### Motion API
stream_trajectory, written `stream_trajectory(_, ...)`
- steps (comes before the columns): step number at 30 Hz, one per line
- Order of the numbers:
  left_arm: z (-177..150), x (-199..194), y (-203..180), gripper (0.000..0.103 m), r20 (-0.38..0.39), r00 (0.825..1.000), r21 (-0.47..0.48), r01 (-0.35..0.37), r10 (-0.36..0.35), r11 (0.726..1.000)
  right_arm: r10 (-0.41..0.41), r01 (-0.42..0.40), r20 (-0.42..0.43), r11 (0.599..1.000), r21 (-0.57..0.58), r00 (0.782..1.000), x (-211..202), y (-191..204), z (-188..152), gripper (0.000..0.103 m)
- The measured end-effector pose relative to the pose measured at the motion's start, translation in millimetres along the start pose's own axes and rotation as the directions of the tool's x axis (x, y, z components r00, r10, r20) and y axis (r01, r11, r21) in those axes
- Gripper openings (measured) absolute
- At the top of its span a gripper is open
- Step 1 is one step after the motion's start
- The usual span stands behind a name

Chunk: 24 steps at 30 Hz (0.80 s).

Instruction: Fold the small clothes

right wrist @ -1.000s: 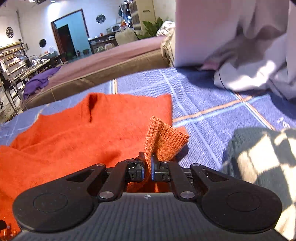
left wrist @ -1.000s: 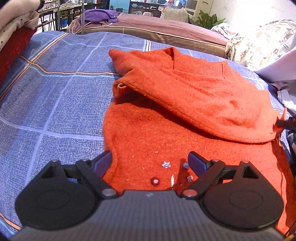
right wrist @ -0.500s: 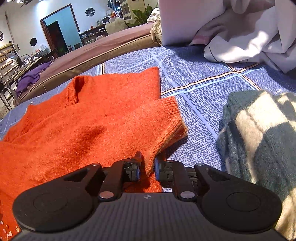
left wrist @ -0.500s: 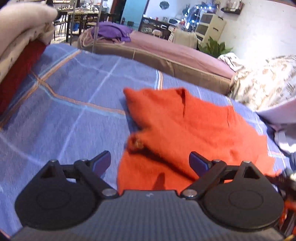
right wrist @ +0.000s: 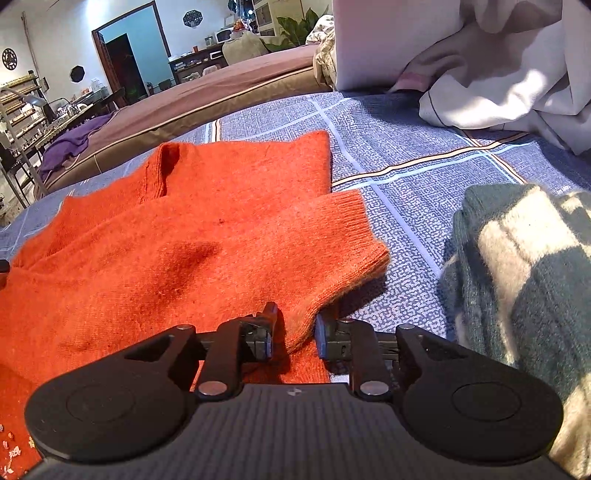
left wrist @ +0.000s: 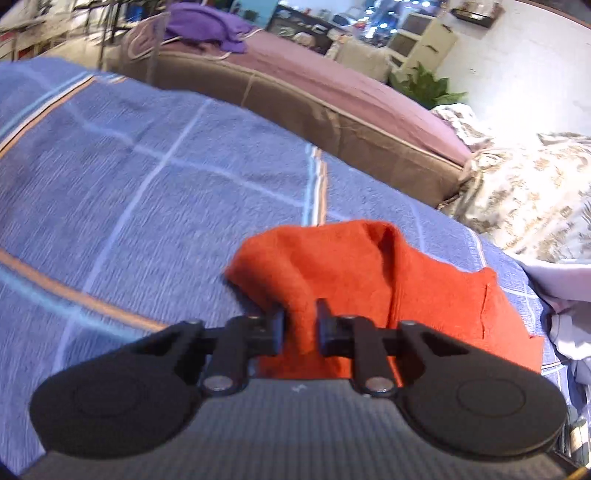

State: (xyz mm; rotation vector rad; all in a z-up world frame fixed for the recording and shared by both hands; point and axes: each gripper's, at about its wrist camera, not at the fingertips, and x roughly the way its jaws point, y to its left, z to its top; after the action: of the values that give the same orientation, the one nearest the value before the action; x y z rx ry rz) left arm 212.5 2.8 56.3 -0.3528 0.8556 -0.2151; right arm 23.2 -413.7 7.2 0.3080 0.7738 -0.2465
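Observation:
An orange knitted sweater [left wrist: 369, 266] lies on the blue checked bedspread [left wrist: 147, 203]. In the left wrist view my left gripper [left wrist: 301, 328] is at the sweater's near left edge. Its jaws are closing, and a raised ridge of orange knit is pinched between them. In the right wrist view the sweater [right wrist: 184, 240] is spread flat with one sleeve folded across its body, the ribbed cuff [right wrist: 362, 229] at the right edge. My right gripper [right wrist: 295, 336] is over that sleeve with its jaws opening. The sleeve's edge lies loose between them.
A green and cream checked garment [right wrist: 517, 277] lies just right of my right gripper. White bedding [right wrist: 498, 74] is heaped at the back right, and a floral quilt [left wrist: 524, 206] lies beyond the sweater. A brown-covered bed [left wrist: 332, 110] with a purple cloth [left wrist: 207, 22] stands behind.
My left gripper swept from the sweater's hem to its far left part and closed on a fold. My right gripper opened, and the sleeve cuff dropped flat onto the sweater.

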Motion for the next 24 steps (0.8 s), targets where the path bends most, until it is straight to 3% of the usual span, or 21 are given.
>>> stream_trajectory(4,26,4,0,0.008,0.045,0.998,0.076,-0.041,0.038,0.996,0.005,-0.005,0.002,1.0,-0.002,1.0,0,0,1,0.037)
stream_trajectory(7,46,6,13,0.008,0.086,0.992,0.078,-0.102,0.095,0.992,0.013,-0.013,0.0,1.0,0.011,1.0,0,1,3,0.041)
stream_trajectory(10,48,24,29,0.009,0.034,0.991,0.098,-0.13,0.127,0.987,0.017,-0.017,-0.004,1.0,-0.004,1.0,0,5,2,0.049)
stream_trajectory(11,45,31,30,0.012,0.027,0.989,0.132,-0.151,0.148,0.98,0.014,-0.014,-0.005,1.0,-0.011,1.0,1,5,2,0.049)
stream_trajectory(12,41,35,31,0.023,0.042,0.985,0.167,-0.172,0.168,0.971,0.014,-0.014,-0.005,1.0,-0.011,1.0,1,5,2,0.049)
stream_trajectory(15,33,34,40,0.065,0.085,0.968,0.128,-0.245,0.236,0.961,0.013,-0.013,-0.001,1.0,-0.007,1.0,0,3,3,0.049)
stream_trajectory(19,36,17,60,0.069,0.069,0.976,0.011,-0.208,0.207,0.978,0.016,-0.016,0.017,1.0,-0.005,1.0,-4,1,5,0.049)
stream_trajectory(24,17,-34,38,0.071,0.157,0.973,0.11,-0.186,0.168,0.976,0.019,-0.019,0.051,1.0,-0.004,0.999,-5,-3,9,0.049)
